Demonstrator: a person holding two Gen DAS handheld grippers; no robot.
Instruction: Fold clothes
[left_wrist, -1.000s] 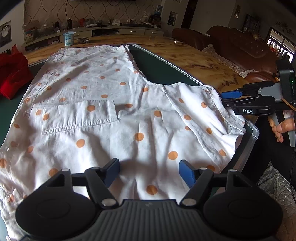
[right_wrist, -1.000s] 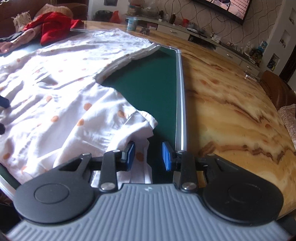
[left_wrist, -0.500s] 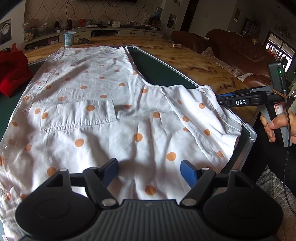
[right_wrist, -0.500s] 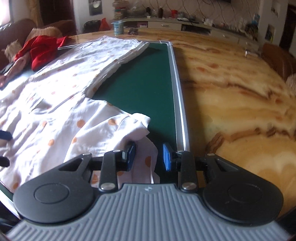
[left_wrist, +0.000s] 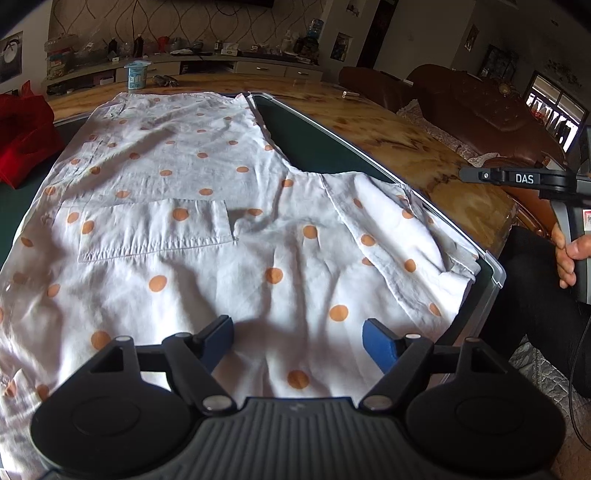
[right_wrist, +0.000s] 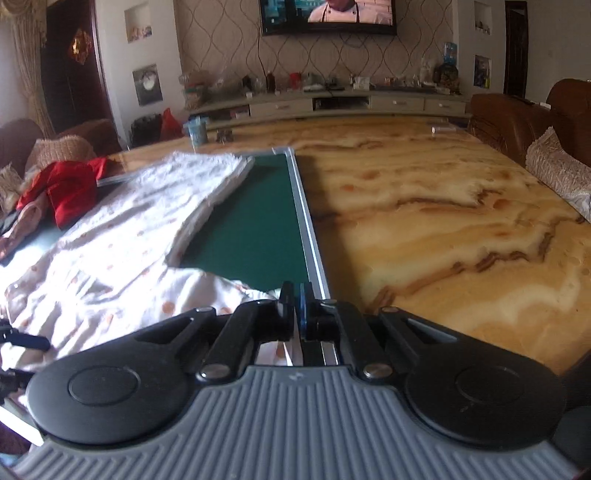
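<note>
white dotted shirt (left_wrist: 207, 206) spread flat on green mat (right_wrist: 255, 225), worktop (right_wrist: 424, 221), long axis near-to-far. left tool (left_wrist: 297, 341) spread wide above near hem. right tool (right_wrist: 295, 302) pressed together, empty, beside sleeve (left_wrist: 402, 251) at shirt's right; right hand nearer sleeve.

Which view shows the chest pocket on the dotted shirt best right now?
The left wrist view: the pocket lies flat and fully visible on the dotted shirt, seams clear. The right wrist view sees the shirt only at a low, washed-out angle, and the pocket cannot be made out there.
</note>
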